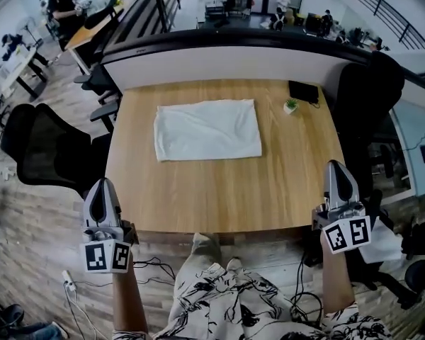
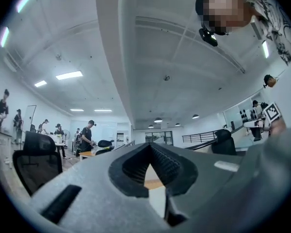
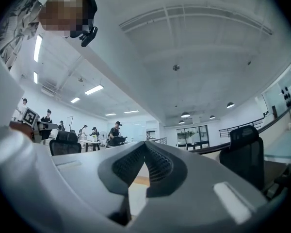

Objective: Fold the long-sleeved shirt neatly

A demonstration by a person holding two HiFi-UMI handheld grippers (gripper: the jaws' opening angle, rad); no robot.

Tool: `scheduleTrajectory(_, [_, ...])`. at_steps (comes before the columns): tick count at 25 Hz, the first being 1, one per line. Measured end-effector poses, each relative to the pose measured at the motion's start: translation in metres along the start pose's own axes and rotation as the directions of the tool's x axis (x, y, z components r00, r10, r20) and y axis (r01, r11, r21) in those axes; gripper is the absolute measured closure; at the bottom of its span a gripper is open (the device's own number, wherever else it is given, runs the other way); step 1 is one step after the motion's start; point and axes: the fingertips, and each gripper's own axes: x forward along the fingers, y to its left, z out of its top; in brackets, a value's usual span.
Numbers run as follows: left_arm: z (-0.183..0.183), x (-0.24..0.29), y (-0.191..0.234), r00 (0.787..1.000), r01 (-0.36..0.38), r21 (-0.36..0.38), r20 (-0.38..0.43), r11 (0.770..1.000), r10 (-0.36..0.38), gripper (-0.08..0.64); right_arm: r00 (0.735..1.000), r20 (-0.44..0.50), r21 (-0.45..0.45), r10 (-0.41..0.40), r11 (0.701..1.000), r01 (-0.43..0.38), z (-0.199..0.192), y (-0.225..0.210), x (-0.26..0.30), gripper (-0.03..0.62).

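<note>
Your long-sleeved shirt (image 1: 207,129) lies folded into a flat white rectangle on the wooden counter (image 1: 219,190), toward its 12 o'clock edge; your left claw (image 1: 103,184) hangs off the counter's near corner at 8 o'clock, jaws pressed together on nothing; your right claw (image 1: 338,167) mirrors it at 4 o'clock, jaws likewise together and empty; both are well apart from the shirt; a small potted plant (image 1: 291,105) stands at the shirt's 2 o'clock.

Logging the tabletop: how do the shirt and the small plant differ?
The shirt is white, flat, a wide folded rectangle; the plant is small, green, upright. The shirt lies centrally; the plant stands near the far right corner. Both rest on the table.
</note>
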Motion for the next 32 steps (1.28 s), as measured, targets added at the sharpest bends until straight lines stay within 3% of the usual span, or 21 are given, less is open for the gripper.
scheduleTrajectory(13, [-0.006, -0.128, 0.007, 0.981, -0.125, -0.022, -0.150, 0.992, 0.120, 0.558, 0.999, -0.007, -0.051, 0.032, 0.998, -0.032, 0.026, 0.037, -0.104, 0.584])
scheduleTrajectory(18, [-0.005, -0.149, 0.026, 0.984, -0.103, -0.037, -0.146, 0.994, 0.097, 0.558, 1.000, -0.010, -0.053, -0.003, 0.999, 0.002, 0.031, 0.059, -0.121, 0.583])
scheduleTrajectory(24, [0.005, -0.167, 0.038, 0.993, -0.051, 0.031, -0.104, 0.998, 0.054, 0.558, 0.997, -0.004, -0.057, -0.074, 0.996, 0.074, 0.032, 0.072, -0.141, 0.584])
scheduleTrajectory(32, [-0.014, -0.180, 0.055, 0.992, -0.082, 0.005, -0.092, 0.997, 0.082, 0.558, 0.993, -0.015, -0.076, -0.115, 0.991, 0.113, 0.014, 0.083, -0.155, 0.584])
